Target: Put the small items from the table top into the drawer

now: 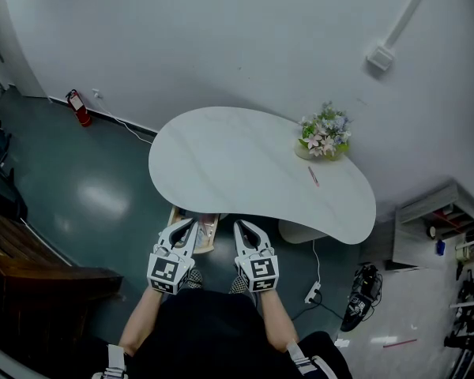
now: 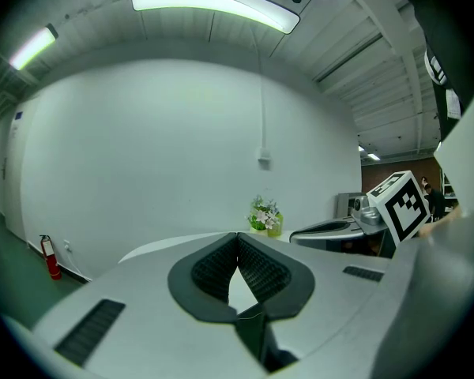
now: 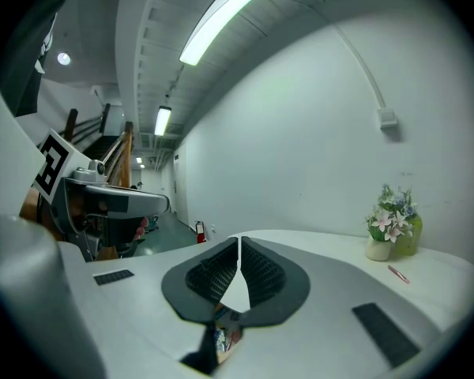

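Below, the open drawer (image 1: 204, 249) holds small items (image 1: 208, 228), while left tongs (image 1: 192, 223) and right tongs (image 1: 238, 226) sit closed, empty.

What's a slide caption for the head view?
Left gripper and right gripper, both shut, poised at the open drawer; a pink pen lies by the flowers on the table.

Table (image 1: 237, 156) white; flowers (image 1: 325, 133) pink-white; pen (image 1: 313, 176) pink-red; fire extinguisher (image 1: 80, 107) red; floor (image 1: 87, 188) dark teal; wall (image 1: 221, 38) off-white.
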{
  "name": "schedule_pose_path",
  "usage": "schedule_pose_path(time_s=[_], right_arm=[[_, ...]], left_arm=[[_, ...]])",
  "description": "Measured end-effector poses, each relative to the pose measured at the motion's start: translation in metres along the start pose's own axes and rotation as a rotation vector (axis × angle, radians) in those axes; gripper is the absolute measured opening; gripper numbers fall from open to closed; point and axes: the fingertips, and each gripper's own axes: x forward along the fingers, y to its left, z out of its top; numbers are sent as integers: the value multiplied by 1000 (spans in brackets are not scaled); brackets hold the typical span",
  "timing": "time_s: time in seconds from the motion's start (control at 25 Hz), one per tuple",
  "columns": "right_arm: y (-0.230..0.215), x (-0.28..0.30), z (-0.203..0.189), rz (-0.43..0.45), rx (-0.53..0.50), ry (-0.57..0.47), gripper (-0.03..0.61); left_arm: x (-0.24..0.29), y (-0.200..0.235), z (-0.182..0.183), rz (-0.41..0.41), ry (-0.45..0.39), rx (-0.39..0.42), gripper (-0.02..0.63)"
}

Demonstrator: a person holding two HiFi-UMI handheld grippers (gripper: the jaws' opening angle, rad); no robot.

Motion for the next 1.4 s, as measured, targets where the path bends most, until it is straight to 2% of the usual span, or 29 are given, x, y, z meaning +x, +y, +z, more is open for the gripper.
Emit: schedule_pose_path(time_s=[0.36, 0.88, 1.16, 1.4], right_arm=[[-6, 2, 3, -79, 3, 4, 38], [-43, -35, -5, -365, 54, -1, 38], [-81, -51, -11, -435, 84, -2, 38], [-149, -55, -19, -451, 101, 2, 38]], left_arm=[[16, 3, 1, -84, 0, 24, 20], [53, -27, 5, -341, -13, 65, 20], [85, -54, 12, -395, -15, 70, 20], [142, -84, 12, -400, 4, 65, 20]])
